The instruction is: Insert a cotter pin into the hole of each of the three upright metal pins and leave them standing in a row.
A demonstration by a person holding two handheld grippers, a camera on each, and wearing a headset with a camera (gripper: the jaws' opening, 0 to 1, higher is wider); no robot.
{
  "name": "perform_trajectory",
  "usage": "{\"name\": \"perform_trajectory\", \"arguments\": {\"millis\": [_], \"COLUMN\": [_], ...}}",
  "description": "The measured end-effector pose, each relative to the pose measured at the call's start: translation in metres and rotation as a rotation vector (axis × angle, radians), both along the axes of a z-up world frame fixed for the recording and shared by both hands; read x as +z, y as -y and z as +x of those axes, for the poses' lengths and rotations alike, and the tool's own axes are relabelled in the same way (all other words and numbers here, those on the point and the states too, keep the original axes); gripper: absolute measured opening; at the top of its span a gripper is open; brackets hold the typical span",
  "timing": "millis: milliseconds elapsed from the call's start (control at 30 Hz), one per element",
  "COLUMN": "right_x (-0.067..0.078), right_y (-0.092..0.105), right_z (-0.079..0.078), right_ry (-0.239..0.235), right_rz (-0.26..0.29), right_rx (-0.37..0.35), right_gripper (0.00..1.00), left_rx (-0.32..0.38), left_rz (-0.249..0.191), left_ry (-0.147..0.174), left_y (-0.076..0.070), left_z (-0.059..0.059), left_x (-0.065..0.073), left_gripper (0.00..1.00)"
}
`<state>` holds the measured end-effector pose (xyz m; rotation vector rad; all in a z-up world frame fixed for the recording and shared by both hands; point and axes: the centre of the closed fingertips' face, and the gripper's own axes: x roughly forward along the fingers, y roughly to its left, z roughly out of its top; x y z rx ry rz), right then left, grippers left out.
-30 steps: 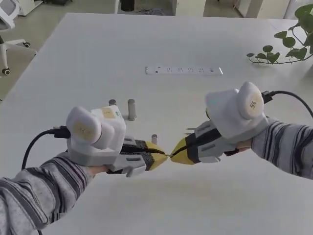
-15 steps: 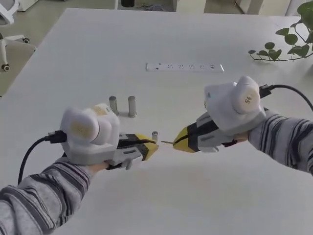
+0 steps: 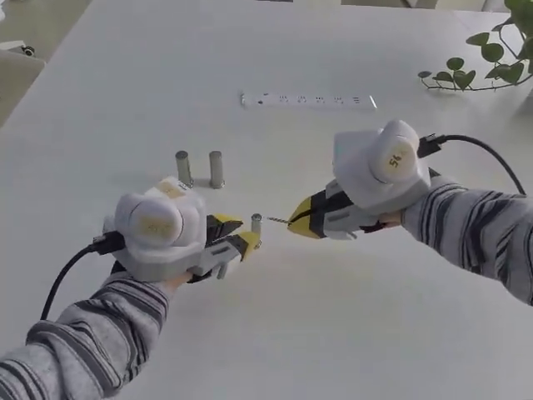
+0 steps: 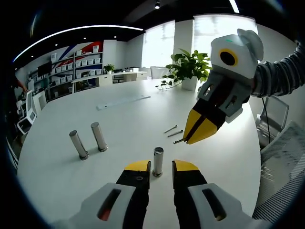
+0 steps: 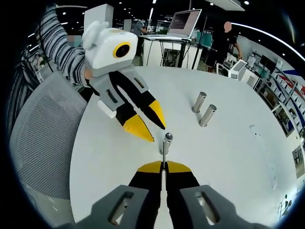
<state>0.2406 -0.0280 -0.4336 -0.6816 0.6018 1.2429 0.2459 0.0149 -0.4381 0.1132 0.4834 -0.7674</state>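
**Cotter pin lined up at lone metal pin**

Head view: On a white table (image 3: 350,317), the left gripper (image 3: 240,232) lies low w/ jaws parted. The lone metal pin (image 3: 256,222) stands upright just off its tips. Opposite, the right gripper (image 3: 293,223) has its jaws closed on a cotter pin (image 3: 277,221) aimed at the pin's top. Can't tell if it's in the hole. Two other metal pins (image 3: 183,167) stand side by side behind the left gripper. Power strip (image 3: 308,100) beyond, plant (image 3: 491,58) far right.

Left gripper view: The left gripper (image 4: 161,167) has its jaws apart, w/ the lone metal pin (image 4: 157,160) upright in the gap at the tips, unclamped. The right gripper (image 4: 193,136) enters from upper right, cotter pin (image 4: 178,141) pinched at its tips, just right of the pin. Spare cotter pins (image 4: 170,129) lie on the table behind. Two other metal pins (image 4: 99,136) at left.

Right gripper view: The right gripper (image 5: 162,167) has its jaws tight on the cotter pin (image 5: 163,153), which points straight at the lone metal pin (image 5: 167,138). The left gripper (image 5: 151,130), jaws spread, has its tips just beside the pin. Two other metal pins (image 5: 208,115) stand further back.
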Motion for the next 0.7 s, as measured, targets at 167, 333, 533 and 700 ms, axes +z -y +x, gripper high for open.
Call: {"name": "perform_trajectory", "arguments": {"millis": [167, 333, 533, 700], "right_x": [-0.006, -0.011, -0.015, -0.015], "right_y": [-0.001, -0.001, -0.001, -0.005], "right_z": [0.004, 0.008, 0.011, 0.009], "right_ry": [-0.006, -0.012, -0.017, -0.032], "right_rz": [-0.002, -0.004, -0.009, 0.006], "right_rx": [-0.007, -0.016, -0.017, -0.020], "right_gripper": [0.00, 0.00, 0.00, 0.00], "left_rx": [0.015, 0.030, 0.040, 0.045], "left_rz": [0.070, 0.067, 0.042, 0.031], "left_ry": [-0.011, -0.019, -0.037, -0.042], "left_y": [0.002, 0.006, 0.010, 0.011], "left_z": [0.008, 0.016, 0.018, 0.019], "left_x": [-0.017, -0.023, -0.025, -0.026], "left_gripper": [0.15, 0.15, 0.14, 0.11]}}
